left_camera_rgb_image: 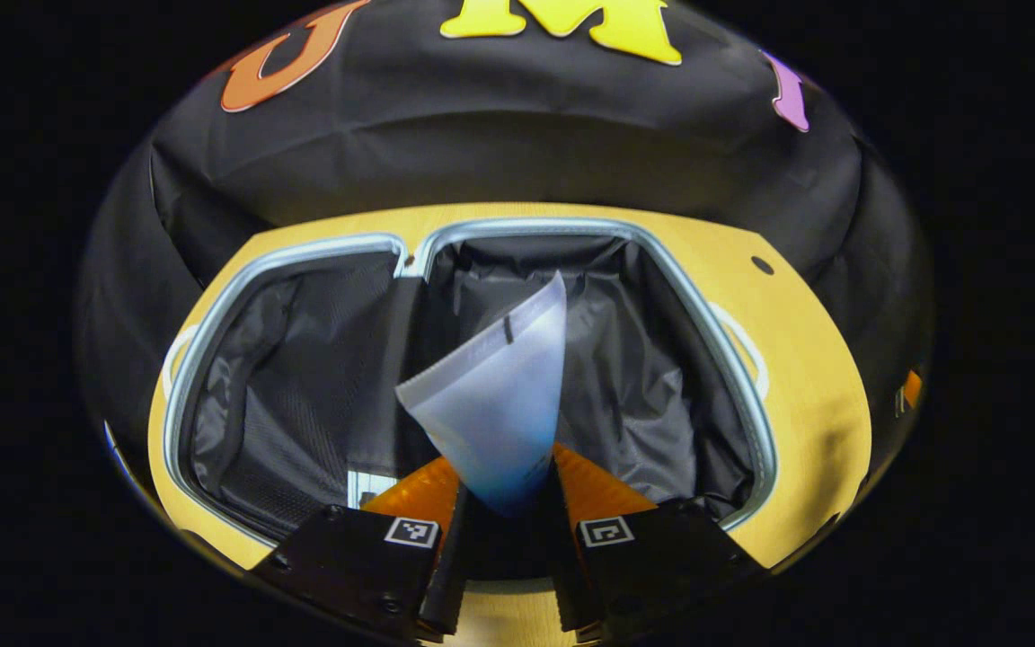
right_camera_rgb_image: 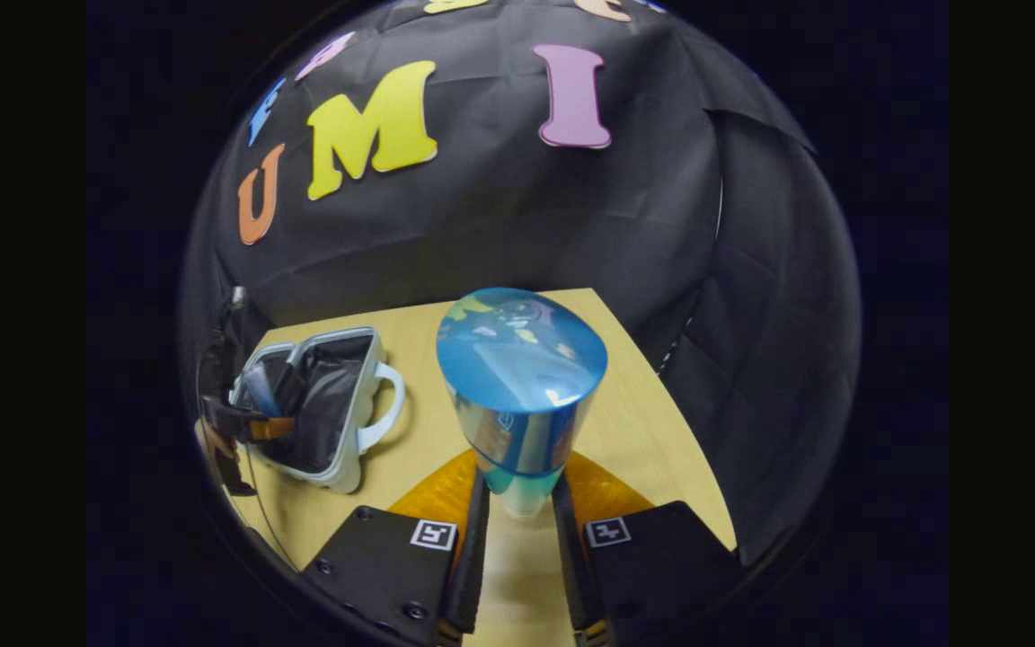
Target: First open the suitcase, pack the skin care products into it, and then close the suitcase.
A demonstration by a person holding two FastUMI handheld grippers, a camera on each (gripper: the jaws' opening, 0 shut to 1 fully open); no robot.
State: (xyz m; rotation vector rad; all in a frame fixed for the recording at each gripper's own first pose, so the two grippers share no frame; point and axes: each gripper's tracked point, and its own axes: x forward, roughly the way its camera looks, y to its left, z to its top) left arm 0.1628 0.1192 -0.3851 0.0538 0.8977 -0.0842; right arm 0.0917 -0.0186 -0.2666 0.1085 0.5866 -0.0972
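Suitcase (left_camera_rgb_image: 756, 422): small, pale-rimmed, lying open on the wooden table (left_camera_rgb_image: 818, 377), both dark-lined halves facing up; white carry handle on the side toward my right gripper. Landmark for all entries below.

Left gripper (left_camera_rgb_image: 507, 490): hovering above the suitcase, over the hinge line between the two halves. My fingers are closed narrowly on the lower end of a skin care tube (left_camera_rgb_image: 499, 395), translucent white shading to blue, crimped end pointing away from me. The tube hangs over the lining, not yet resting in either half.

Right gripper (right_camera_rgb_image: 519, 503): well apart from the suitcase, on its handle side, over bare table. My fingers clamp a skin care bottle (right_camera_rgb_image: 517, 395), blue body with a glossy domed cap, held upright.

Step in hand, as I judge it: opening is done; packing is under way, lid closing not yet due.

Next move calls for: lowering the tube into a half and spreading my left fingers to drop it, then carrying the bottle across to the suitcase without tipping it on the rim.
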